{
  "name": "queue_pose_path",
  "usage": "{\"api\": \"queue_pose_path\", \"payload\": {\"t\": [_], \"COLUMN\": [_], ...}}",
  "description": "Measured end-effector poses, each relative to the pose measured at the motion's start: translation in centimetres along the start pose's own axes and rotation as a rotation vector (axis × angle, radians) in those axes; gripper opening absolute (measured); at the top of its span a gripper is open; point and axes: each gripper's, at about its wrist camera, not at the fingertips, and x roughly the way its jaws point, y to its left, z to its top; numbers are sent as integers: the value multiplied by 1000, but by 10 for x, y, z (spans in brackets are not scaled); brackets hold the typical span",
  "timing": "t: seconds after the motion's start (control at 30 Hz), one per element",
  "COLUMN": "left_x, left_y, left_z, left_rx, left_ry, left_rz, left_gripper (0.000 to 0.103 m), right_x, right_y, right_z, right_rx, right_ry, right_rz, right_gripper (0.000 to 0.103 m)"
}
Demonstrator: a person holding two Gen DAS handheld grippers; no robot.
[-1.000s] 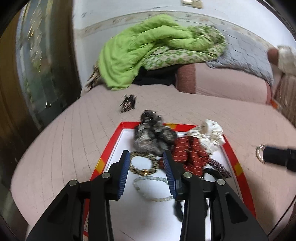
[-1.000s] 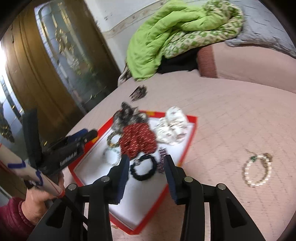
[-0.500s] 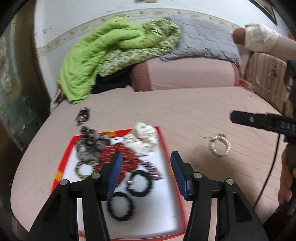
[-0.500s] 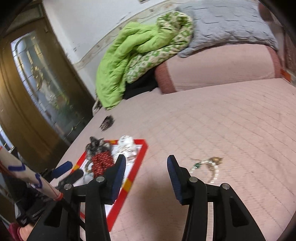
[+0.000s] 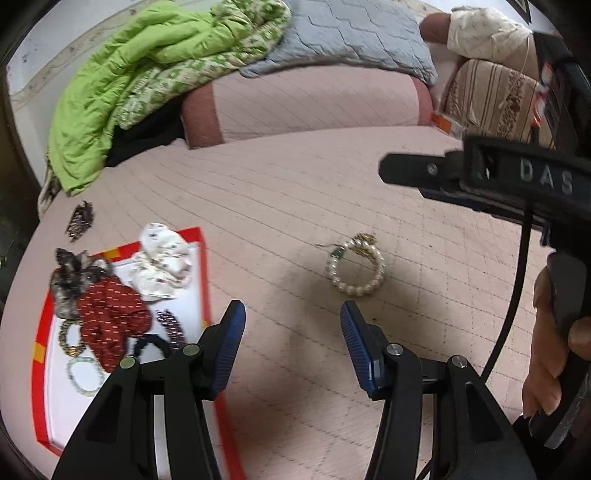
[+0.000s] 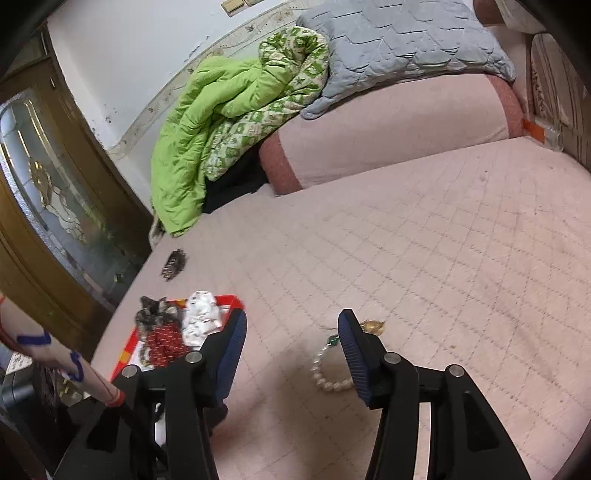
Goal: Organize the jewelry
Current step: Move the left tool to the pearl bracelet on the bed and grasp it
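A pearl bracelet (image 5: 355,266) with a gold charm lies on the pink quilted bed, to the right of a red-rimmed white tray (image 5: 204,273). The tray holds scrunchies, bead bracelets and black hair ties. My left gripper (image 5: 291,343) is open and empty, hovering just short of the bracelet. My right gripper (image 6: 291,350) is open and empty; the bracelet (image 6: 328,373) lies between its fingers, partly hidden by the right one. The right gripper also shows in the left wrist view (image 5: 480,177), above and right of the bracelet.
A dark hair clip (image 5: 79,219) lies on the bed beyond the tray. A green quilt (image 5: 147,74), a grey pillow (image 5: 351,33) and a pink bolster (image 5: 314,99) are piled at the back. A wooden glazed door (image 6: 48,206) stands at the left.
Both grippers swung right, away from the tray and toward the pearl bracelet. The left gripper's jaws opened wider. The bracelet has not moved.
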Motion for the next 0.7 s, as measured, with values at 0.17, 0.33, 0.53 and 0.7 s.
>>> {"api": "queue_pose_path", "payload": {"t": [0.17, 0.33, 0.53, 0.7], "left_x": [19, 33, 50, 59], "left_y": [-12, -24, -33, -33], "left_z": [2, 9, 17, 21], "left_rx": [8, 35, 104, 122], "left_ry": [50, 75, 117, 121], "left_rz": [-40, -85, -164, -221], "left_gripper": [53, 53, 58, 60], "right_x": [4, -4, -15, -29], "right_y": [-21, -36, -80, -114], "right_z": [6, 14, 22, 24], "right_rx": [65, 98, 228, 321], "right_ry": [19, -4, -23, -45], "right_rz": [1, -20, -64, -93], "right_gripper": [56, 56, 56, 56]}}
